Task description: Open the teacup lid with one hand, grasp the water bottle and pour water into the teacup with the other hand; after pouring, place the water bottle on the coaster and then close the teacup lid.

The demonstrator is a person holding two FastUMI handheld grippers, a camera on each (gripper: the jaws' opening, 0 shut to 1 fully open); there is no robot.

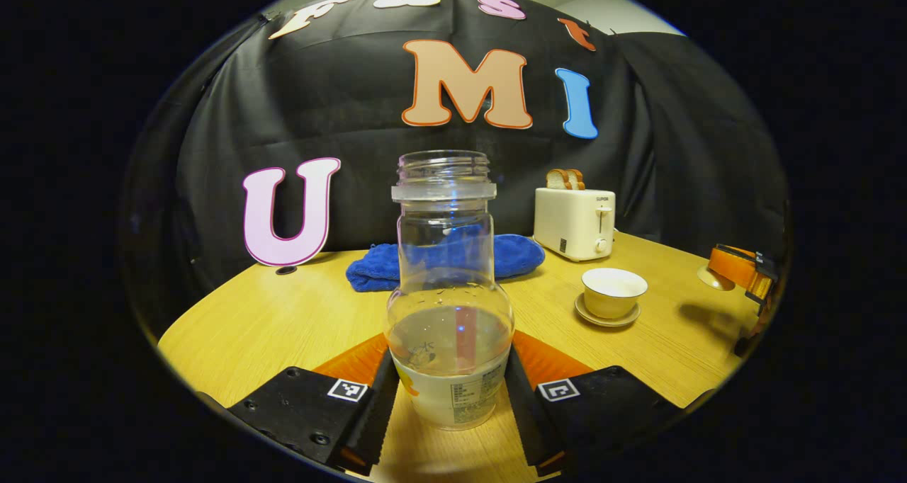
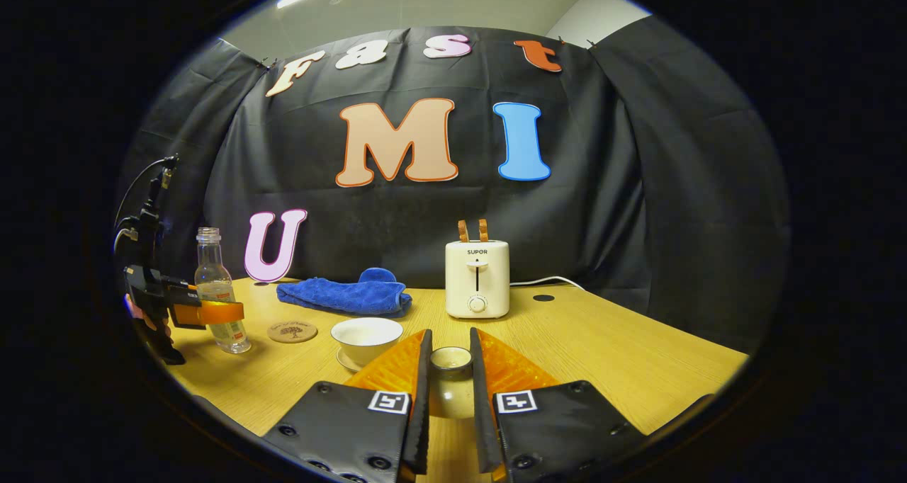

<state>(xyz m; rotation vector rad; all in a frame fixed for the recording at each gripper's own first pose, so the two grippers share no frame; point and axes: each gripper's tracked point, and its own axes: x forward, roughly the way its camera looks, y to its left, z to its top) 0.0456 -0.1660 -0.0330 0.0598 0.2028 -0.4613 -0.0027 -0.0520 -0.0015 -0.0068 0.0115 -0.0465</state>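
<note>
Clear plastic water bottle (image 1: 449, 292), uncapped and partly filled, stands upright on the pale wooden table (image 1: 283, 320) between the two black fingers of the left gripper (image 1: 449, 398), whose inner faces lie against the bottle's lower, labelled body on both sides. Seen from the right gripper view, the same bottle (image 2: 216, 292) stands near the table's left edge with the orange-and-black left gripper (image 2: 205, 313) closed around it, just beside a round brown coaster (image 2: 292, 331) that lies bare. The white ceramic teacup (image 1: 613, 292) sits open on its saucer (image 1: 606, 319), apart from the bottle. The right gripper (image 2: 451, 391) holds its fingers narrowly together on a small round pale lid (image 2: 451, 359), lifted just beside the teacup (image 2: 366, 336); whether both fingers truly press on the knob is not fully certain from this low angle. Behind lie a crumpled blue towel (image 2: 347, 295) and a cream toaster (image 2: 477, 277) with two slices of toast (image 2: 472, 229) upright in its slots.
</note>
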